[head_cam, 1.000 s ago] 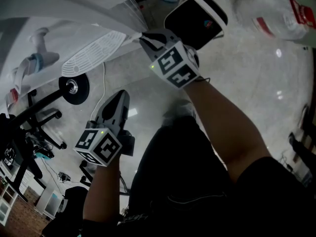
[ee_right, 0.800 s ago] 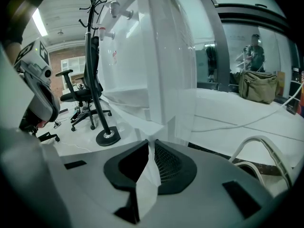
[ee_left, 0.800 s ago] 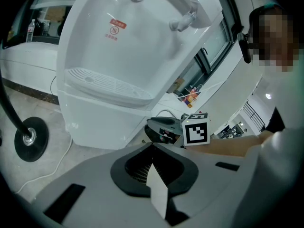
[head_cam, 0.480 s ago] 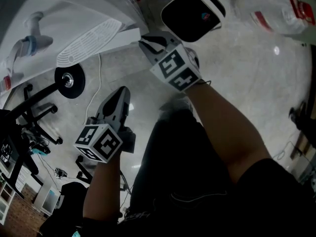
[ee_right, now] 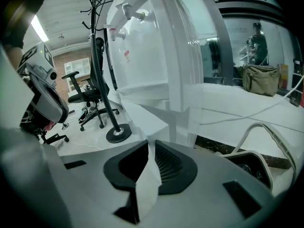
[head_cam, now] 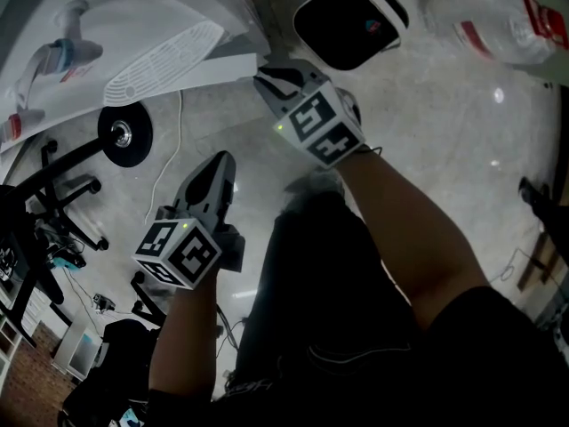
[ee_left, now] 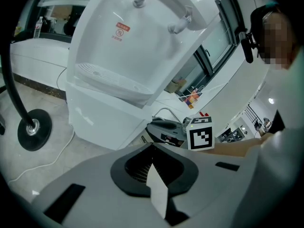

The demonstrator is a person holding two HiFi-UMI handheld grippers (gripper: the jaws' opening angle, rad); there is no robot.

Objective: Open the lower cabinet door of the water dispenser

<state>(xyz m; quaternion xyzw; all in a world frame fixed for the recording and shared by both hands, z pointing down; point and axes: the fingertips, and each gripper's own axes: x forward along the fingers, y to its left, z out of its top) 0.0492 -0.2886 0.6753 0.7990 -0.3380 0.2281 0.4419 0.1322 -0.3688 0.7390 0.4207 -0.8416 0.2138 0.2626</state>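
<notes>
The water dispenser (ee_left: 118, 56) stands on the floor (head_cam: 444, 149). Its lower cabinet door (ee_left: 102, 121) is just under the drip tray (ee_left: 107, 82). The right tool (head_cam: 265, 71) is clenched on the side edge of this door, which appears a little ajar. The left tool (head_cam: 222, 165) is apart from the door, with its jaws pressed together on nothing.

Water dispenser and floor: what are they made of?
Water dispenser, with its lower cabinet door: probably white plastic, smooth and glossy, since its moulded curves catch soft highlights. Floor: looks like polished stone or tile, pale and mottled, with bright lamp glints. I can't tell which.
</notes>
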